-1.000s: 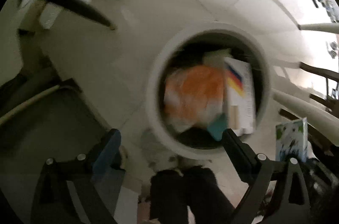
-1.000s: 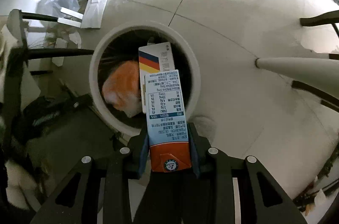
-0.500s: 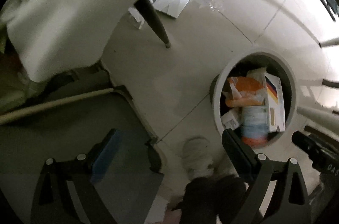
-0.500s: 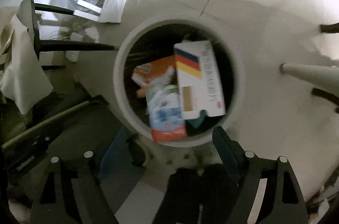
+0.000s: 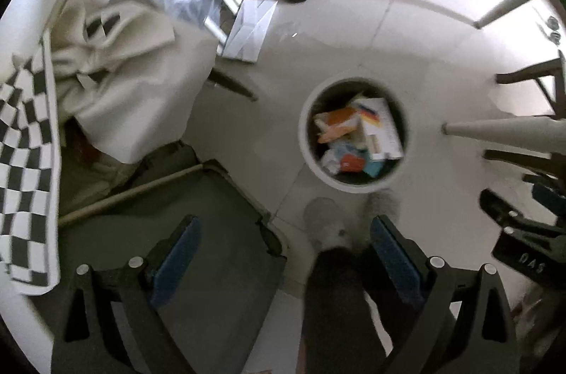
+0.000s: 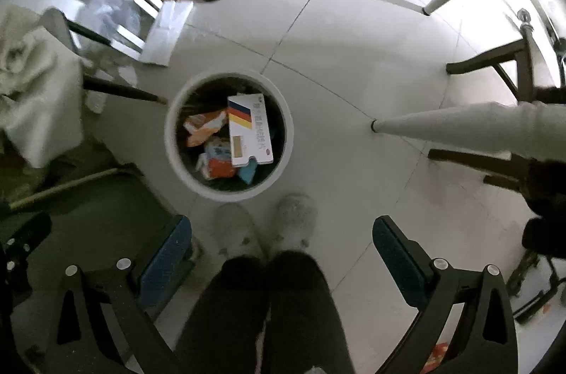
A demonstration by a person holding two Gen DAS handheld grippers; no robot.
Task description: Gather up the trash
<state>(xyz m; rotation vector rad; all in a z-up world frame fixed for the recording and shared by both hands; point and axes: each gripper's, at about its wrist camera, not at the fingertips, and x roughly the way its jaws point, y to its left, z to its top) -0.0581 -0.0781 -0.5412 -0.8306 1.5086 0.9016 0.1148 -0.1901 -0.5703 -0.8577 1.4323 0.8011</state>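
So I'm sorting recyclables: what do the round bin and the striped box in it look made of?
The bin looks like smooth white plastic: an even, seamless, matte rim, though coated metal isn't ruled out. The striped box looks like thin printed cardboard: flat faces, sharp edges, a cut tab at one end, with a slightly glossy print.

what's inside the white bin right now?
The bin holds a white box with a striped corner on top, an orange wrapper, a carton with an orange end and a teal scrap. Anything beneath is covered.
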